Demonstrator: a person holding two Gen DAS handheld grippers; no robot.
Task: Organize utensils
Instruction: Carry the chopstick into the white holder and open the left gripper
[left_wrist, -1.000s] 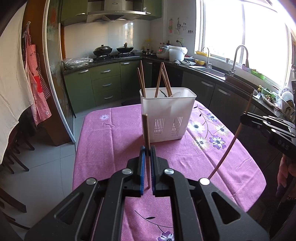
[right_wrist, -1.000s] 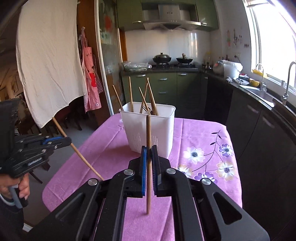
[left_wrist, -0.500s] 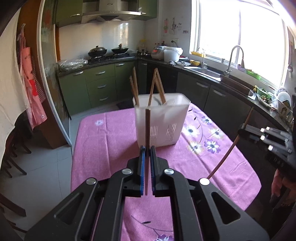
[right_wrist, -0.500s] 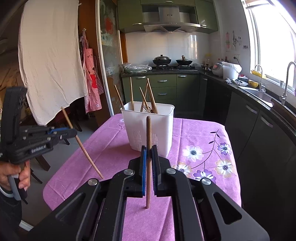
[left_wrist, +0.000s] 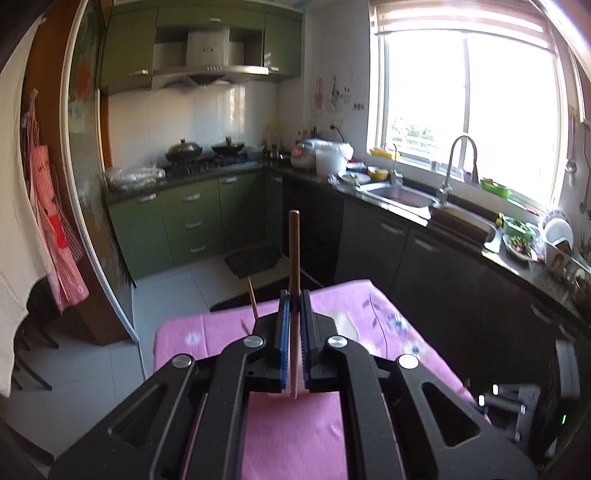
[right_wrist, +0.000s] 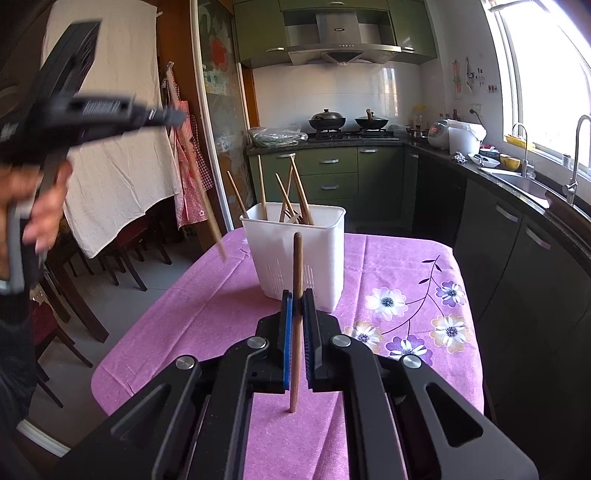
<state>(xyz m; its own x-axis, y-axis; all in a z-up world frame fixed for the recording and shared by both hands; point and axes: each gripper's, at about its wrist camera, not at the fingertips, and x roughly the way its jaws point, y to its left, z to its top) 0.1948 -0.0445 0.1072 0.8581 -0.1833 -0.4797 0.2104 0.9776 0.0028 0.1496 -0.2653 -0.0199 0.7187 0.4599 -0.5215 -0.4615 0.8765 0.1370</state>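
My left gripper (left_wrist: 294, 295) is shut on a wooden chopstick (left_wrist: 294, 251) held upright. In the right wrist view it (right_wrist: 173, 117) is raised high at the left, its chopstick (right_wrist: 201, 195) slanting down toward the white utensil holder (right_wrist: 295, 254). The holder stands on the pink tablecloth (right_wrist: 207, 310) with several chopsticks (right_wrist: 295, 195) in it. In the left wrist view the holder is almost hidden behind the jaws; only chopstick tips (left_wrist: 252, 299) show. My right gripper (right_wrist: 296, 295) is shut on another upright wooden chopstick (right_wrist: 296, 302), in front of the holder.
The pink flowered table (left_wrist: 388, 325) stands in a kitchen. Dark counters with a sink (left_wrist: 406, 195) run along the right, green cabinets (right_wrist: 328, 173) and a stove at the back. Dining chairs (right_wrist: 122, 258) stand left of the table.
My left gripper rose and moved forward over the holder with its chopstick, which now hangs steeper. The holder dropped out of its view. My right gripper barely moved.
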